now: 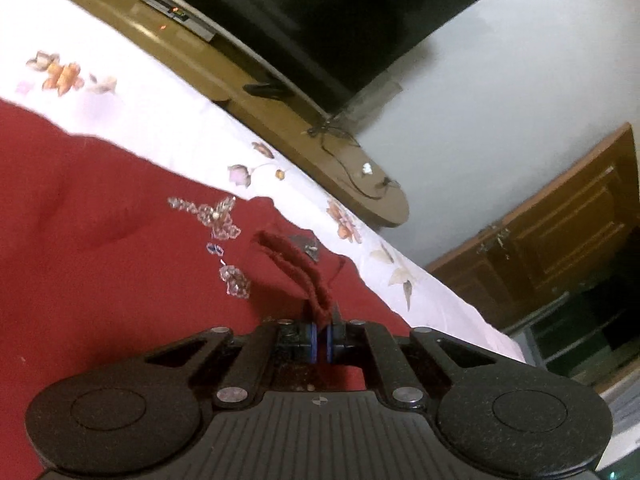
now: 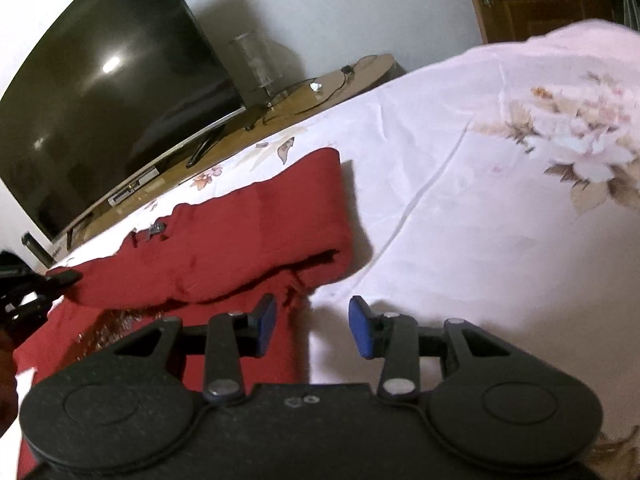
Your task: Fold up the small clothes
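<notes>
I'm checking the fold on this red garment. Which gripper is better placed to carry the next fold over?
Probably the left gripper: it is shut on a strip of the red garment. The right gripper is open and holds nothing, over the garment's edge on the bedsheet.

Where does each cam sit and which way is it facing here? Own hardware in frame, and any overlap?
Left wrist: on the left gripper, looking down along it over the red garment toward the TV; its pads are pinched shut on a red fabric strip.
Right wrist: on the right gripper, facing the garment's folded edge and floral bedsheet; jaws open, nothing between.
Shared: red garment, bedsheet, TV, wooden TV stand. No hand or sleeve shows.
</notes>
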The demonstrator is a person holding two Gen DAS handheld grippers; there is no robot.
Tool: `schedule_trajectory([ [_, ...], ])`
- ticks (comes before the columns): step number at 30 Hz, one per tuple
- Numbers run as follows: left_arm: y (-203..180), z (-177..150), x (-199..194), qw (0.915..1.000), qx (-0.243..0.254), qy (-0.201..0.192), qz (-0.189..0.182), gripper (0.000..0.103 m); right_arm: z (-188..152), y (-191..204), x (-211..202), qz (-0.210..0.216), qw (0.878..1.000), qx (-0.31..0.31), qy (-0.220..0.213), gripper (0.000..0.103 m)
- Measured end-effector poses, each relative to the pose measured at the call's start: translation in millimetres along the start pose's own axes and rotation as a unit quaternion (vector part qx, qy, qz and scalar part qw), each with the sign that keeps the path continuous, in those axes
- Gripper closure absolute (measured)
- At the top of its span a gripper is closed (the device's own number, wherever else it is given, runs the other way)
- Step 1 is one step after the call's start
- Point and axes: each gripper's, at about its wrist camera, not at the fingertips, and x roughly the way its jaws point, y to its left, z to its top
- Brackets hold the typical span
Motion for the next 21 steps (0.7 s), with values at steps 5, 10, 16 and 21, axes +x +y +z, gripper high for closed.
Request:
schedule_trajectory([
  [5, 21.3, 11.4, -17.0, 0.9998, 0.0, -0.012, 0.015, 0.099, -0.4, 6.4, 16.7, 0.003, 1.0, 0.007, 0.011, 0.062],
  [10, 45.7, 19.4, -13.1, 0.9995, -0.01, -0.004, 0.031, 0.099, -1.8, 15.1, 21.8, -0.003, 1.0, -0.001, 0.011, 0.062],
  [16, 65.3, 16.8, -13.3, 0.9984, -0.019, -0.005, 0.054, 0.099, -2.1, 17.1, 25.3, -0.013, 1.0, -0.006, 0.012, 0.065],
  [21, 78.7, 11.9, -9.0, 0.997, -0.015, 0.002, 0.076, 0.099, -2.3, 18.3, 28.5, -0.014, 1.0, -0.007, 0.013, 0.063],
])
